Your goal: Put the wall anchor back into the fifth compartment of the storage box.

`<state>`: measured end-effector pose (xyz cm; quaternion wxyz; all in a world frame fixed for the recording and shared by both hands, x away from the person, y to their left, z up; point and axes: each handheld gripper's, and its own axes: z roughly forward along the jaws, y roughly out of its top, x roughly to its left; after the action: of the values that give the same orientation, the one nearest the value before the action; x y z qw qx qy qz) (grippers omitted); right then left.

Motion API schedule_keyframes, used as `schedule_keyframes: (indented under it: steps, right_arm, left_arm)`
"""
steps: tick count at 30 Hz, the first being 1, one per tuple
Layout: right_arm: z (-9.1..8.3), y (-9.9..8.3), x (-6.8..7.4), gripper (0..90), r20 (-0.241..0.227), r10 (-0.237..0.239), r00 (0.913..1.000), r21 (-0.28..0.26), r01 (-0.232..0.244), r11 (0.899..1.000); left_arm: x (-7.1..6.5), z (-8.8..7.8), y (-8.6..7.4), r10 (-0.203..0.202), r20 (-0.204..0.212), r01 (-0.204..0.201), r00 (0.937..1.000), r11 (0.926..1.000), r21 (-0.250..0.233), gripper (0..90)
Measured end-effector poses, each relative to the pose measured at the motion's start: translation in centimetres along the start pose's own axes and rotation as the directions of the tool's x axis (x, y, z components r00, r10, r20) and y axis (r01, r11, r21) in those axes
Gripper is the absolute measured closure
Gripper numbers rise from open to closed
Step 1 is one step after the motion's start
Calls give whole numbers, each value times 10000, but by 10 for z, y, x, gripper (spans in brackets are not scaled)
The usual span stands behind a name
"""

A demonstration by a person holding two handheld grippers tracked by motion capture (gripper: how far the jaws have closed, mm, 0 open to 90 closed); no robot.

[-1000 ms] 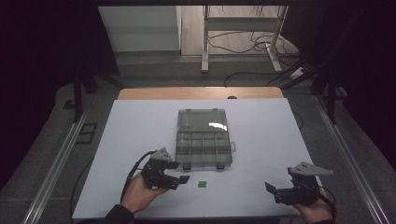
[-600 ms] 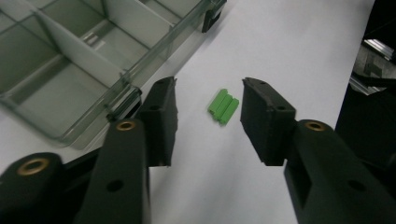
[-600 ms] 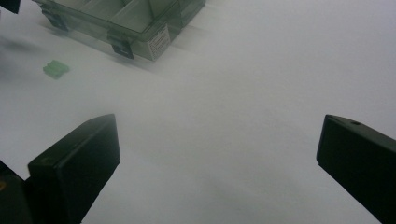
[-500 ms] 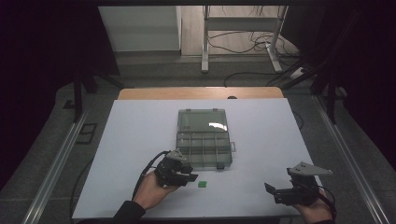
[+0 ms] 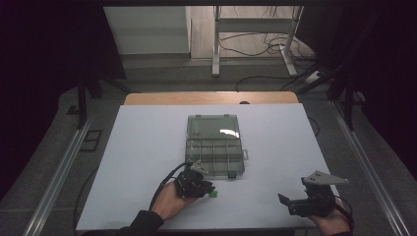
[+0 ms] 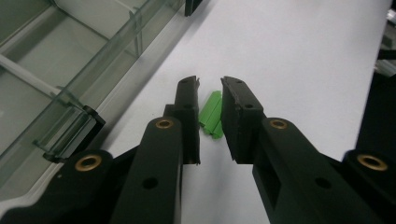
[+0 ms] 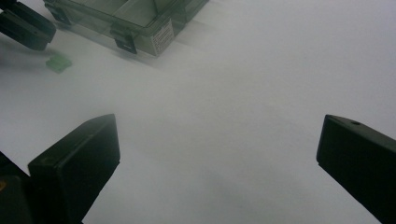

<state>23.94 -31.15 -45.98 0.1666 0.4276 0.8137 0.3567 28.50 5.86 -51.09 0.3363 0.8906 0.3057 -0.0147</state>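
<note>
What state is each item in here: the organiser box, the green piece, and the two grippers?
Organiser box: lid open, compartments look empty, flat on the table.
Green piece: lying on the table beside the box, between the left gripper's jaws, not clearly clamped.
Left gripper: open, jaws straddling the green piece.
Right gripper: wide open, holding nothing, over bare table.

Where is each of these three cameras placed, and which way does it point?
High view: above the person's side, facing forward and down on the white table; forearms, the left gripper and the right gripper show.
Left gripper view: on the left gripper, looking along its jaws at the green piece.
Right gripper view: on the right gripper, looking across the table; both jaws show.
Shared: all three show the green piece and the clear compartment box.
</note>
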Motion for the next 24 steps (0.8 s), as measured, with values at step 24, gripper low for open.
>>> schedule_keyframes:
  steps: [24]
  right_arm:
    - [0,0,0,0,-7,-40,10000,72,40,10000]
  left_arm:
    - [-1,18,4,354,-422,-337,9985,9986,395,808]
